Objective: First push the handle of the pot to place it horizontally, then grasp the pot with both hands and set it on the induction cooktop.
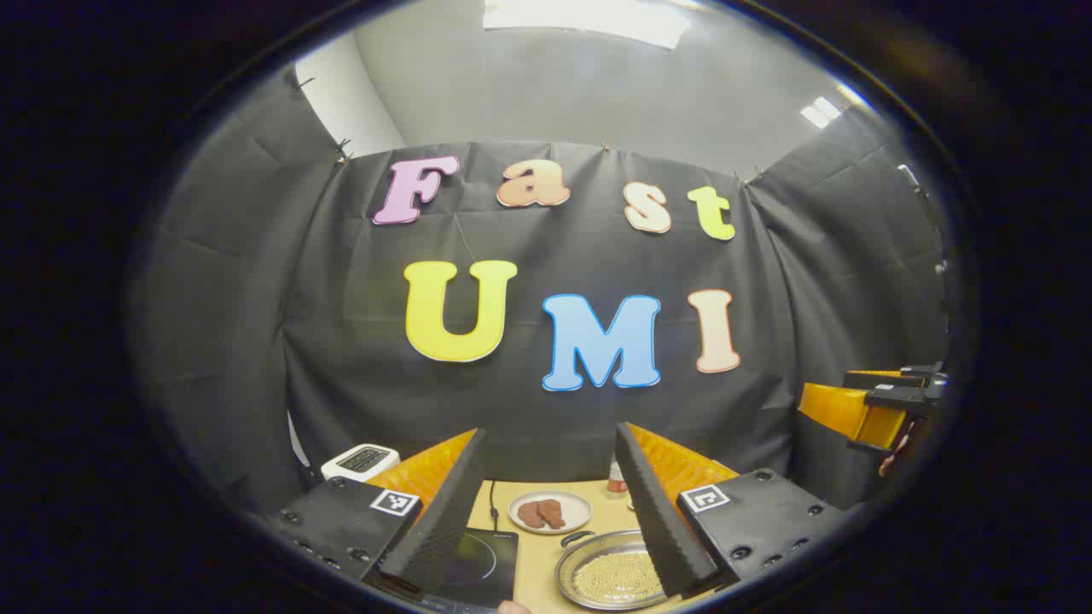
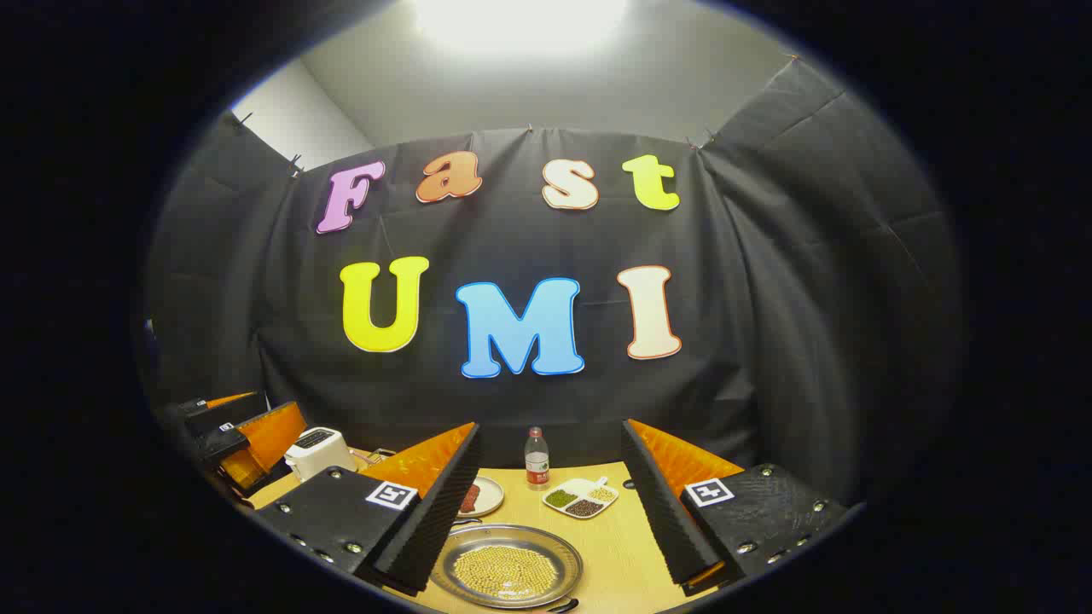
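Note:
The pot (image 1: 610,573) is a shallow metal pan holding small yellow beans, low on the wooden table, with a small loop handle (image 1: 573,537) at its far left rim. The black induction cooktop (image 1: 469,563) lies just left of it. My left gripper (image 1: 551,431) hovers above and before them, open, nothing between its fingers. In the right gripper view the pot (image 2: 508,564) lies below my right gripper (image 2: 550,426), which is also open and empty; a dark handle (image 2: 559,605) shows at the pot's near rim. Each gripper is apart from the pot.
A plate with brown meat pieces (image 1: 550,512) sits behind the pot. A bottle (image 2: 536,460) and a divided dish of grains (image 2: 582,499) stand at the back. A white toaster (image 2: 317,450) is at the far left, near the other gripper (image 2: 239,435).

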